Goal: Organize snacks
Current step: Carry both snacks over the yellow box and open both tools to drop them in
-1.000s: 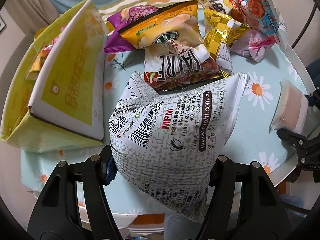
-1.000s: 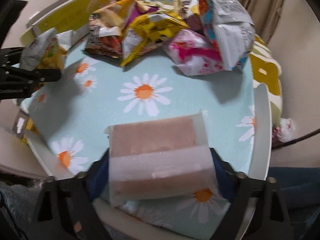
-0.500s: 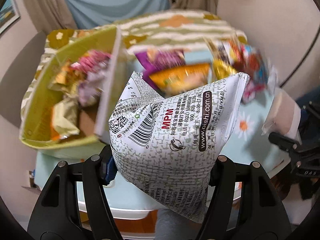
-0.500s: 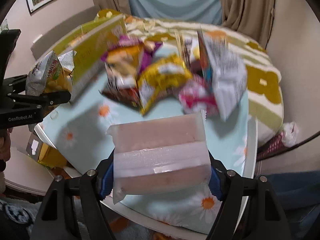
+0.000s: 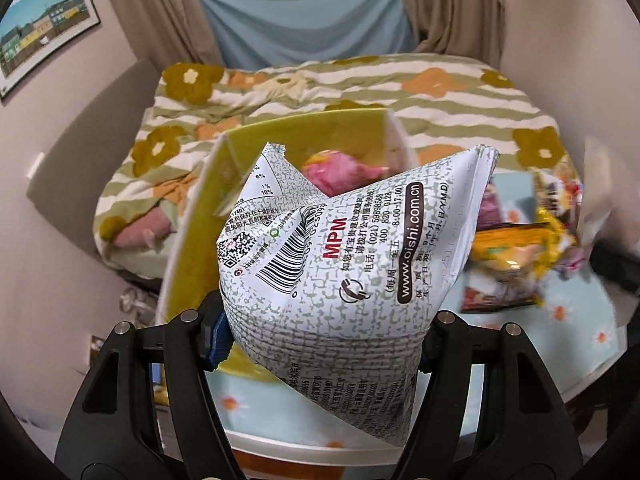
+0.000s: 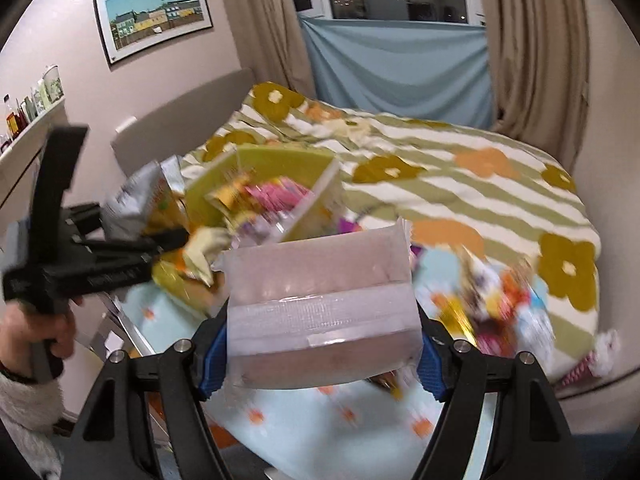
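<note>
Two claws loaded: left claw (image 5: 324,332) grips white snack bag (image 5: 352,264); right claw (image 6: 320,356) grips pink packet (image 6: 320,300).

Snack pile (image 6: 492,300) smeared by blur, yellow box (image 5: 192,240) largely hidden behind grey bag (image 5: 336,280)

Pink wrapped snack block (image 6: 320,304) clamped in right gripper (image 6: 320,356)

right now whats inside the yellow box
In the yellow box a pink packet shows, with blurred yellow and pink wrappers in the right wrist view. The grey snack bag covers the rest, so the bottom is unseen.
</note>
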